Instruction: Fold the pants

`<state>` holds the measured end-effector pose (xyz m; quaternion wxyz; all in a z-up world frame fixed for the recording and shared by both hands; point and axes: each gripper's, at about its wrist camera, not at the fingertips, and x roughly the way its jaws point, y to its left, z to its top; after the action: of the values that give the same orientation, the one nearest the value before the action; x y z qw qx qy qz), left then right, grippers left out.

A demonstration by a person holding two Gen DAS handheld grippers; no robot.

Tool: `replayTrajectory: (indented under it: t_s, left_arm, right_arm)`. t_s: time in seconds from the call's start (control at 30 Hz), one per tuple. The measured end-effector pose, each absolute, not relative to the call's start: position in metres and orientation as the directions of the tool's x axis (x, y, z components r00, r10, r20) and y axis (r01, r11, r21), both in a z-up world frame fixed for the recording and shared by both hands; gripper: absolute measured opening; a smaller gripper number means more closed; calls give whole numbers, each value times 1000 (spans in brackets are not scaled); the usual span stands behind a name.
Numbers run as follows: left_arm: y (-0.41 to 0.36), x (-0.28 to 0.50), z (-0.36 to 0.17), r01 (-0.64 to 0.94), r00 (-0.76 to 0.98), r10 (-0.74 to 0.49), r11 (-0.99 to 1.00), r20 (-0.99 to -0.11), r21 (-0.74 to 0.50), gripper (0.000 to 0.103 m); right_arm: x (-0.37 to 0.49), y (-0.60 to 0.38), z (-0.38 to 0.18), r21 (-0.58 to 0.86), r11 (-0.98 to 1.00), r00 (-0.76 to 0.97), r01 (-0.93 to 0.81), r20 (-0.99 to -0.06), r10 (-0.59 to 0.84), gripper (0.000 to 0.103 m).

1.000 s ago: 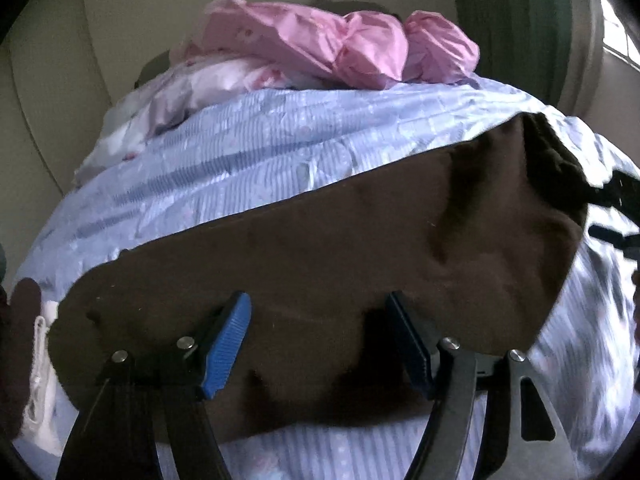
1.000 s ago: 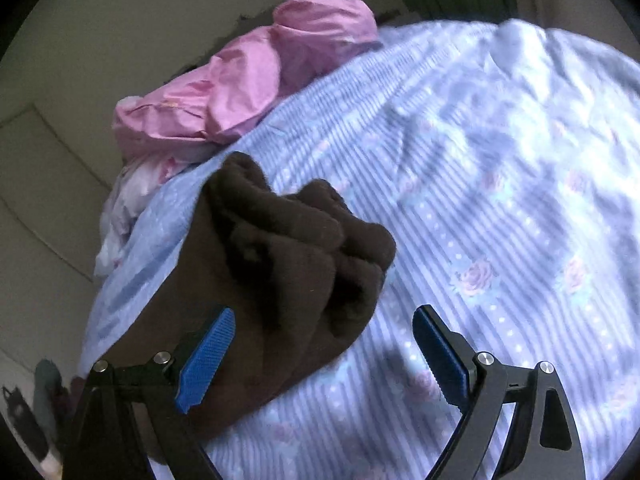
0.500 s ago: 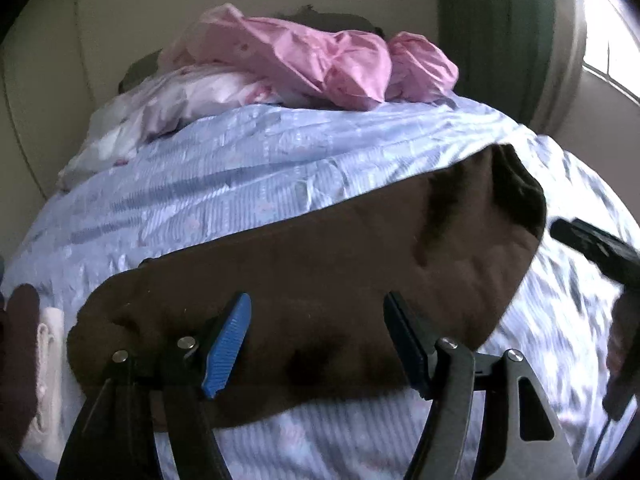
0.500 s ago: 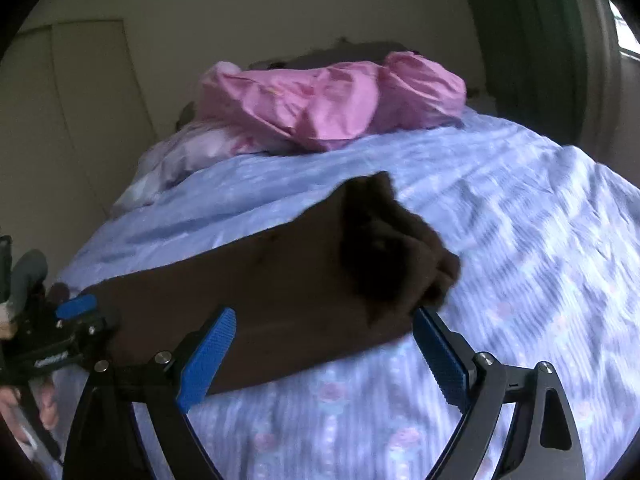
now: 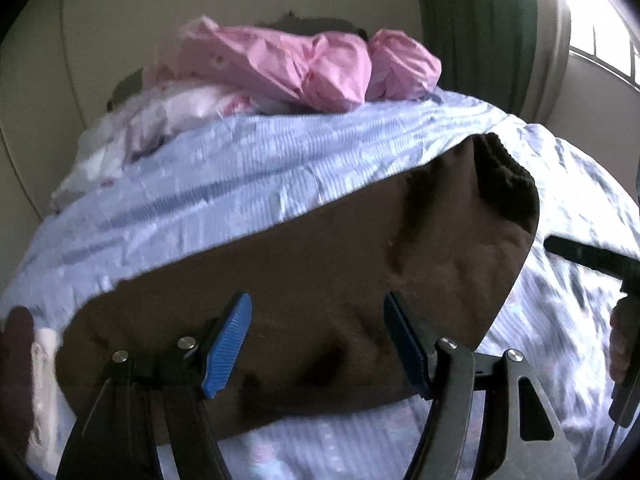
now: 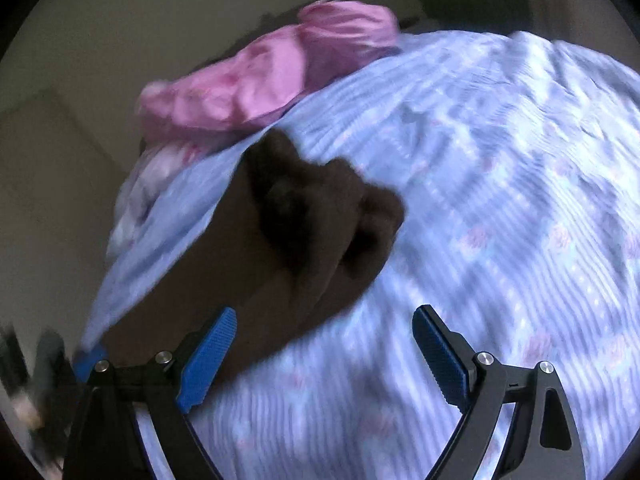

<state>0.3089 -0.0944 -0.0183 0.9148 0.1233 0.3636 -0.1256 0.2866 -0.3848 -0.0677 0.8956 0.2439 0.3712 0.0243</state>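
Note:
The dark brown pants [image 5: 320,280] lie folded in a long band across the blue striped bed sheet [image 5: 240,168], their bunched end at the right. My left gripper [image 5: 318,340] hovers over the near part of the pants, open, with nothing pinched between its blue pads. In the right wrist view the same pants [image 6: 280,248] run from the lower left up to a crumpled end in the middle. My right gripper [image 6: 324,354] stands wide open above the sheet [image 6: 500,200], its left pad over the pants' edge and nothing between its fingers.
A heap of pink bedding [image 5: 304,68] lies at the head of the bed, with pale floral fabric [image 5: 160,120] beside it. A green curtain [image 5: 480,20] and a window [image 5: 600,40] stand at the far right. The right tool's black body [image 5: 592,258] shows at the right edge.
The left gripper has lifted slightly away from the pants. The right gripper swung left and then back to the right, ending over the pants' crumpled end. The pants lie as before.

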Motion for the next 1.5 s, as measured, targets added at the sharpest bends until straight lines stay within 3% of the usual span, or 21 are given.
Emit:
replayTrajectory:
  t_s: [0.13, 0.33, 0.57, 0.63, 0.77, 0.87, 0.97, 1.07, 1.13, 1.17, 1.2, 1.4, 1.5]
  left_arm:
    - [-89, 309, -19, 305, 700, -123, 942, -703, 139, 68]
    - [-98, 323, -35, 274, 658, -139, 960, -740, 63, 68]
    - [-97, 326, -33, 282, 643, -164, 959, -748, 32, 68]
    - [-95, 314, -25, 324, 659, -171, 943, -733, 72, 68]
    - [-95, 274, -26, 471, 669, -206, 860, -714, 193, 68]
    - [-112, 252, -44, 564, 634, -235, 793, -737, 232, 68]
    - [-136, 249, -68, 569, 645, -188, 766, -740, 301, 68]
    - [-156, 253, -86, 497, 738, -82, 737, -670, 458, 67]
    - [-157, 263, -87, 462, 757, -55, 749, -651, 474, 56]
    - [-155, 267, -84, 449, 761, -48, 759, -647, 472, 43]
    - [-151, 273, -77, 446, 755, -54, 773, -654, 452, 40]
    - [-109, 334, -34, 488, 602, -206, 859, -771, 152, 40]
    - [-99, 360, -28, 502, 488, -269, 865, -830, 14, 40]
  right_arm:
    - [282, -365, -63, 347, 937, 755, 45, -626, 195, 91]
    - [319, -400, -75, 523, 833, 738, 181, -632, 236, 91]
    - [327, -410, -88, 570, 768, 699, 292, -675, 235, 91]
    - [305, -397, -77, 538, 815, 726, 214, -646, 236, 91]
    - [264, -344, -57, 334, 941, 740, -52, -620, 261, 91]
    - [248, -315, -54, 255, 951, 723, -175, -622, 300, 91]
    - [249, -299, -59, 243, 945, 685, -220, -651, 327, 90]
    - [250, -297, -66, 246, 944, 654, -222, -680, 331, 90]
    - [249, -298, -67, 235, 946, 654, -222, -684, 323, 90]
    - [247, -298, -67, 230, 947, 657, -225, -681, 322, 90]
    - [245, -298, -66, 227, 946, 660, -233, -677, 325, 90]
    - [246, -286, -61, 207, 925, 654, -318, -659, 372, 87]
    - [256, -269, -54, 194, 897, 634, -398, -649, 422, 79]
